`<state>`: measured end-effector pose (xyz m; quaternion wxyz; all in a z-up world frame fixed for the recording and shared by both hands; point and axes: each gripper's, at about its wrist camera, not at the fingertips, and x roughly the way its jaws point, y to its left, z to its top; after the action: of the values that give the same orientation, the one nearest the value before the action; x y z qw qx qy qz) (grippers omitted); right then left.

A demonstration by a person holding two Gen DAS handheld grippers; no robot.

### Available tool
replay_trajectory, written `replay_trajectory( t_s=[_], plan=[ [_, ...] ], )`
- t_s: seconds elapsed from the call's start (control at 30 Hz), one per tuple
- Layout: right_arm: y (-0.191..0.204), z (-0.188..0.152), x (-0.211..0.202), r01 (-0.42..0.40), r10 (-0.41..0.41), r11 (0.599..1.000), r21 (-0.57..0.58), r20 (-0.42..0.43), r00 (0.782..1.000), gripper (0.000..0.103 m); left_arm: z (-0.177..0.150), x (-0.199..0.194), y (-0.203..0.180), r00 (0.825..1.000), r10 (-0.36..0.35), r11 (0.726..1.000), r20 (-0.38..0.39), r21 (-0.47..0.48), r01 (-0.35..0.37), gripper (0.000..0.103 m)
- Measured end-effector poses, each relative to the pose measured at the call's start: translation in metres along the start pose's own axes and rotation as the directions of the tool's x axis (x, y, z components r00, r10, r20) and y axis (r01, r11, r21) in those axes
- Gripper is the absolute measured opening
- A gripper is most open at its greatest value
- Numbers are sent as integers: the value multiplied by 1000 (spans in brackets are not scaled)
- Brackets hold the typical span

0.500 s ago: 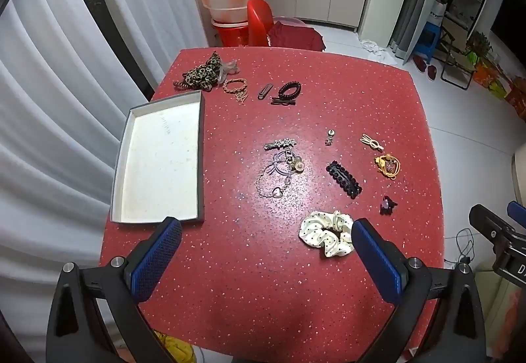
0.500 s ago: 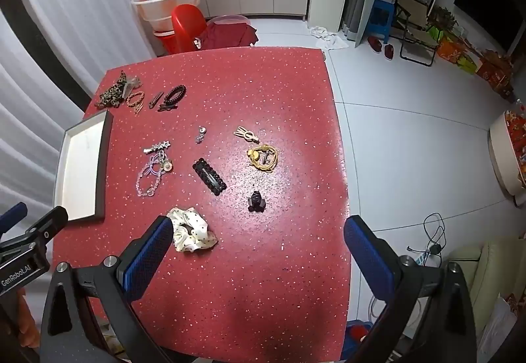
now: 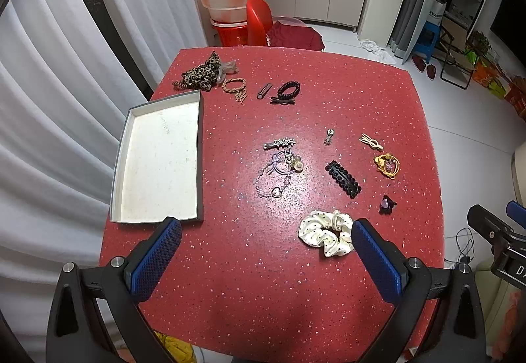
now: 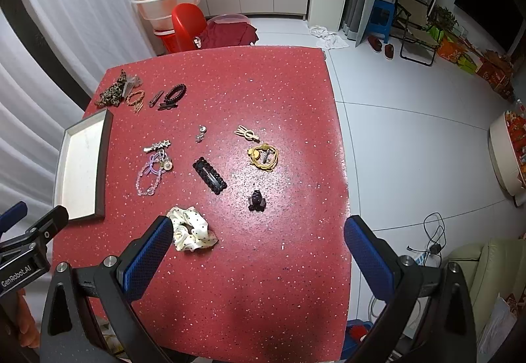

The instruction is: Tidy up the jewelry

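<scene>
Red speckled worktop [image 3: 328, 83] fills your frame. Grey tray [image 3: 200, 146] at left-centre, nothing in it. Your left claw [image 3: 266, 259] and right claw [image 4: 258, 259]: both spread apart, gripping nothing. White dotted scrunchie [image 3: 323, 231] lower centre; black clip [image 3: 343, 178] above it.

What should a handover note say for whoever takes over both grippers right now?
Left hand-held gripper: open, holding nothing, above the table's near edge.
Right hand-held gripper: open, holding nothing.
Tray on the left of the red table holds nothing.
Done: nothing sorted yet.
Left: everything. Nearest is the white dotted scrunchie; then the black clip, purple claw clip, yellow hair tie, heart bracelet and the far group by the leopard scrunchie.
</scene>
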<state>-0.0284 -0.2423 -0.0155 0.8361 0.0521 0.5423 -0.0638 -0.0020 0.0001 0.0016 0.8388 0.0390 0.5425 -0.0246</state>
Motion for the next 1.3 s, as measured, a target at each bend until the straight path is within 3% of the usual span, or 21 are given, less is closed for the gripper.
replay_trajectory(
  t_s=[1.3],
  plan=[
    [4, 1, 0, -1, 1, 1000, -6, -3, 1000, 103, -1, 2, 1, 1000, 3, 1000, 4, 5, -3, 103]
  ],
)
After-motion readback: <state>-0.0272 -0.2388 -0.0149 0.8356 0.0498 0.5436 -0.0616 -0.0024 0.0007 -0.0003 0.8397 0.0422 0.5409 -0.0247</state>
